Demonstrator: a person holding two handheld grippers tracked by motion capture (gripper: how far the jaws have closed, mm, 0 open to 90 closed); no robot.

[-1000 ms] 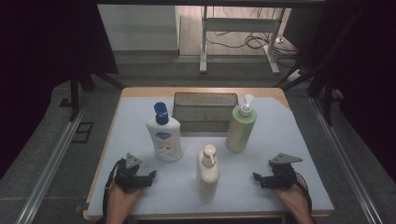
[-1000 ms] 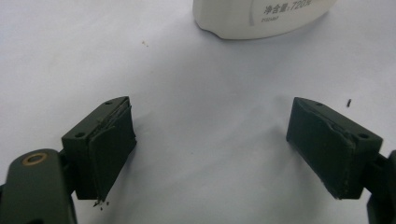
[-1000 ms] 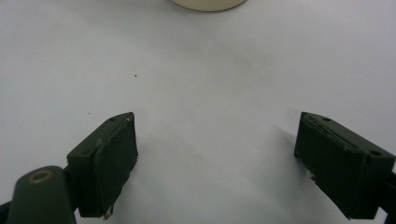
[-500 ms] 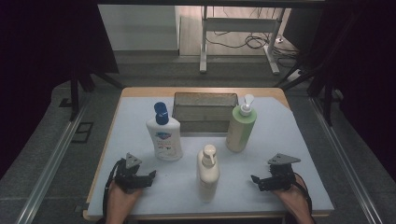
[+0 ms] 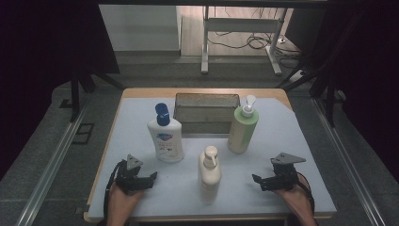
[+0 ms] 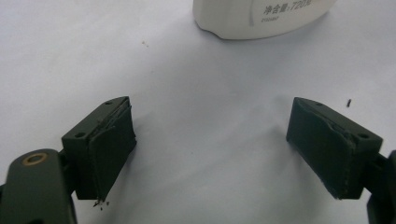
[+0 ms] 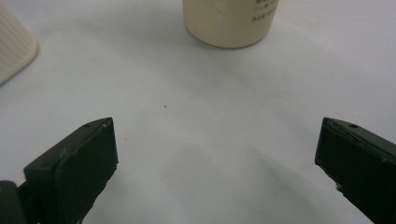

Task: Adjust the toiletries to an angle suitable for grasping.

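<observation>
Three bottles stand upright and well apart on the pale blue-white covered surface [image 5: 141,122], each with free room on both sides, which looks meant to let a pair of jaws close round any one without knocking another. The cream plastic pump bottle [image 5: 210,172] stands nearest the person, between the two hands; the white plastic bottle with the blue cap [image 5: 165,138] stands farther back to the left, and the pale green pump bottle with the white pump head [image 5: 243,127] farther back to the right. Behind them, near the far edge, sits a grey rectangular open box [image 5: 206,112], a likely place for the bottles to go, though that is a judgement. The left hand-held gripper [image 5: 149,177] rests low on the surface near the front left, its jaws spread wide with nothing between them; in the left gripper view the left hand-held gripper [image 6: 210,144] looks toward the base of the white bottle [image 6: 261,16], so it seems lined up for that one. The right hand-held gripper [image 5: 257,180] lies at the front right, and its jaws have just been opening, with bare surface between them; in the right gripper view the right hand-held gripper [image 7: 215,158] faces the foot of the green bottle [image 7: 229,21], with the cream bottle [image 7: 14,44] off to one side. Both hands sit back from the bottles, jaws wide, apparently ready for a first reach.
</observation>
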